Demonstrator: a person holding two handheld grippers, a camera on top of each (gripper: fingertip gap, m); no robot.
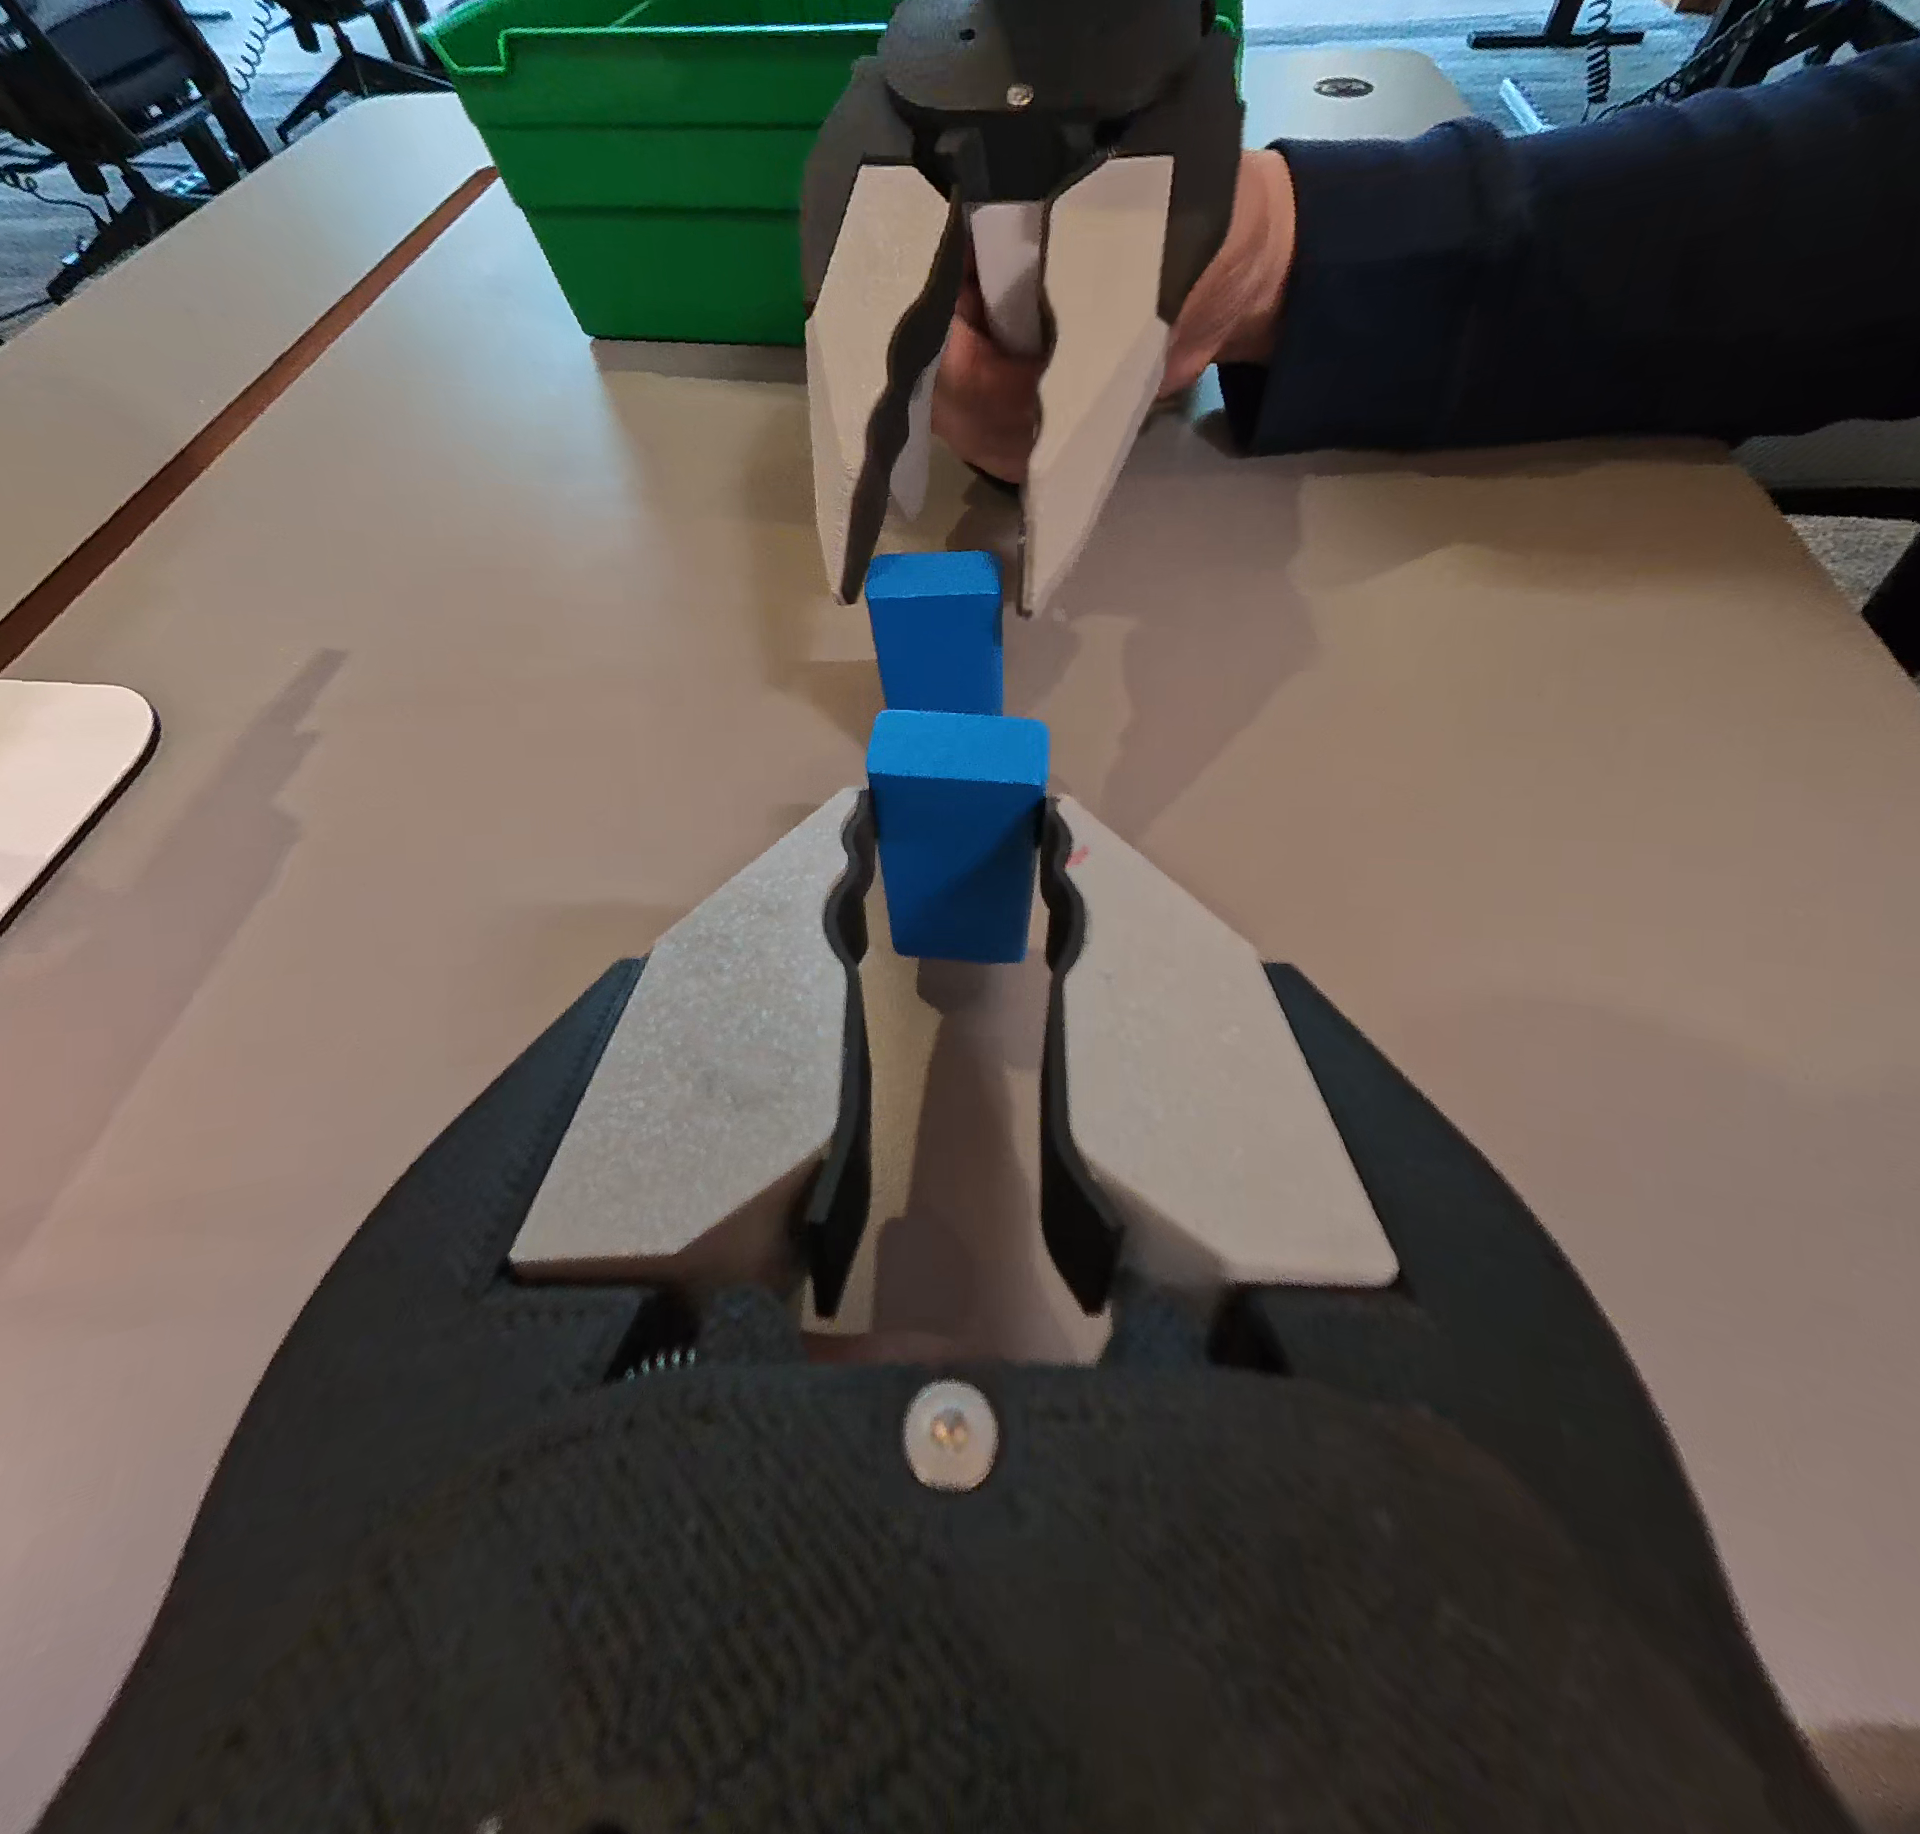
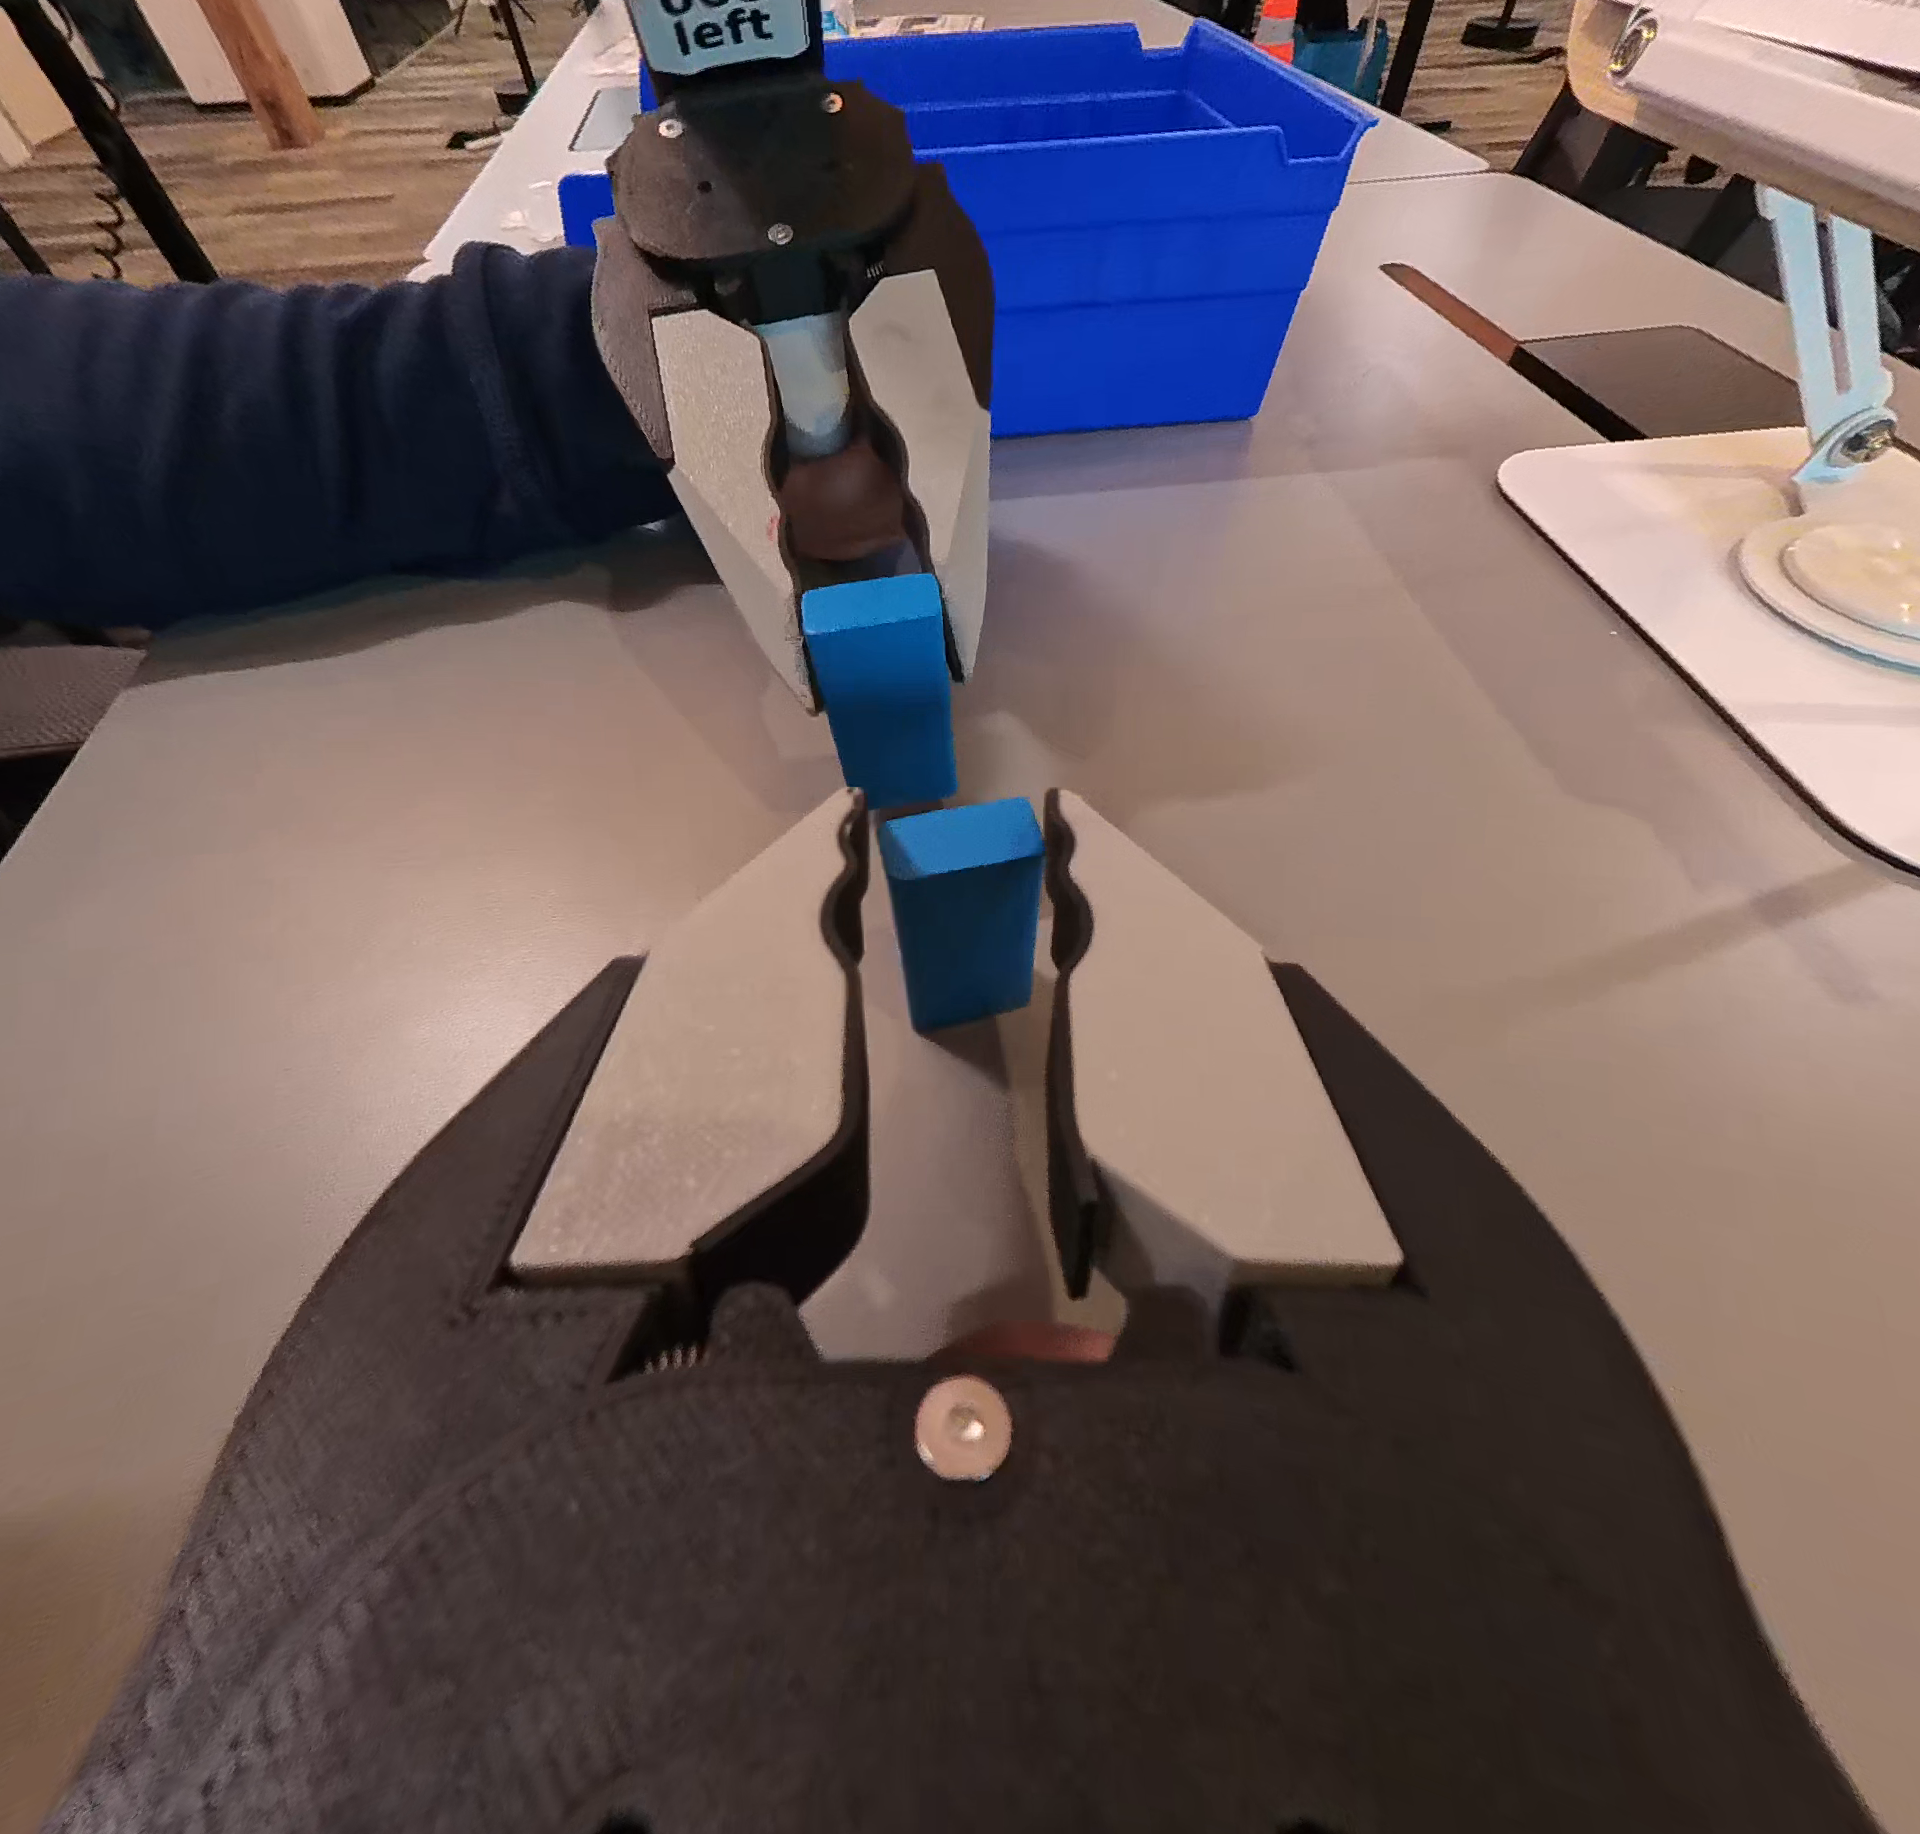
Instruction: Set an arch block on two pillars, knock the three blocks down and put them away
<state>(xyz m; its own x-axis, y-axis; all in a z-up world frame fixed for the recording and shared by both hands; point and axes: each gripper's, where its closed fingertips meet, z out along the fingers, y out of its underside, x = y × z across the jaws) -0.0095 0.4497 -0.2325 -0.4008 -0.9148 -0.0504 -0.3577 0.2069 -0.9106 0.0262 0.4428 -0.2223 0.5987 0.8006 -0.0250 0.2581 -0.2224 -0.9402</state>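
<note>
Now, left gripper (image 1: 954, 808): its jaws are closed on the first blue block (image 1: 956, 849). Both sides of the block touch the dark pads near the tips.
First blue block: it stands upright between the tips, and its bottom looks to be on the bench (image 1: 1455, 849).
Right gripper (image 2: 954, 808): its jaws are around the second blue block (image 2: 966, 922) but not squeezing it. A thin gap shows beside the block in both views.
Second blue block: it also stands upright, and its bottom looks to be on the bench.
Two blocks: they are near each other but not touching. The two grippers point at each other, one block in front of each.
Hand (image 1: 1236, 278): it holds the handle of the right gripper. A dark blue sleeve (image 1: 1558, 267) goes off to the side.
Other sleeve (image 2: 260, 423): it is dark blue too and reaches to the left gripper.
Label (image 2: 717, 8): a pale blue sticker sits on top of the left gripper.
Green bin (image 1: 644, 205): it sits on the bench behind the right gripper.
Blue bin (image 2: 1143, 257): it sits on the bench behind the left gripper.
White stand (image 2: 1662, 558): its flat base lies near one edge of the bench, well apart from the blocks.
</note>
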